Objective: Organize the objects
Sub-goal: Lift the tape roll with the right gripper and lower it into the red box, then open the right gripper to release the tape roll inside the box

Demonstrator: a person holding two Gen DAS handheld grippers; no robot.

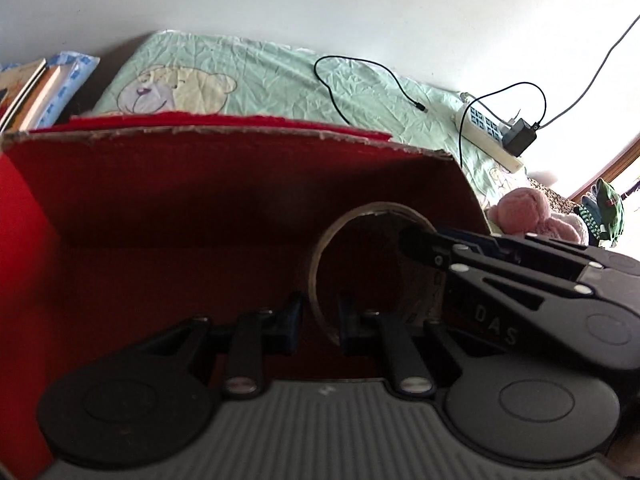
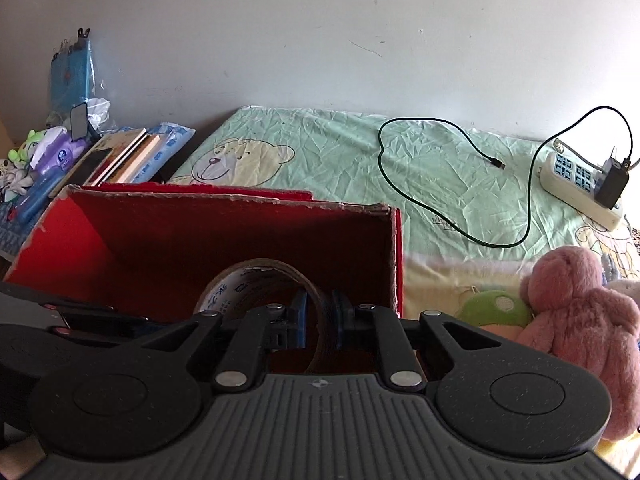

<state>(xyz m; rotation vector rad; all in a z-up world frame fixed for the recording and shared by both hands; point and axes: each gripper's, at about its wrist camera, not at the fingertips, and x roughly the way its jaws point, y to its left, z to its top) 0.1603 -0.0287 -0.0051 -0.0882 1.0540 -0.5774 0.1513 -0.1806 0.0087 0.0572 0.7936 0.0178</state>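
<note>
A roll of clear packing tape (image 2: pixel 256 280) stands on edge inside an open red cardboard box (image 2: pixel 224 232) on the bed. My right gripper (image 2: pixel 320 320) is shut on the tape roll's wall, one finger inside the ring and one outside. In the left wrist view the tape roll (image 1: pixel 352 248) is at the box's right side, with the red box (image 1: pixel 160 208) around it. My left gripper (image 1: pixel 318 320) straddles the roll's near rim with a gap at each side, so it is open. The right gripper's body (image 1: pixel 520 280) reaches in from the right.
A pink plush toy (image 2: pixel 576 320) and a green plush (image 2: pixel 496 308) lie right of the box. A power strip (image 2: pixel 576 184) with a charger and black cable (image 2: pixel 440 184) lies on the green bear-print sheet. Books (image 2: pixel 120 156) and tissue packs are stacked at left.
</note>
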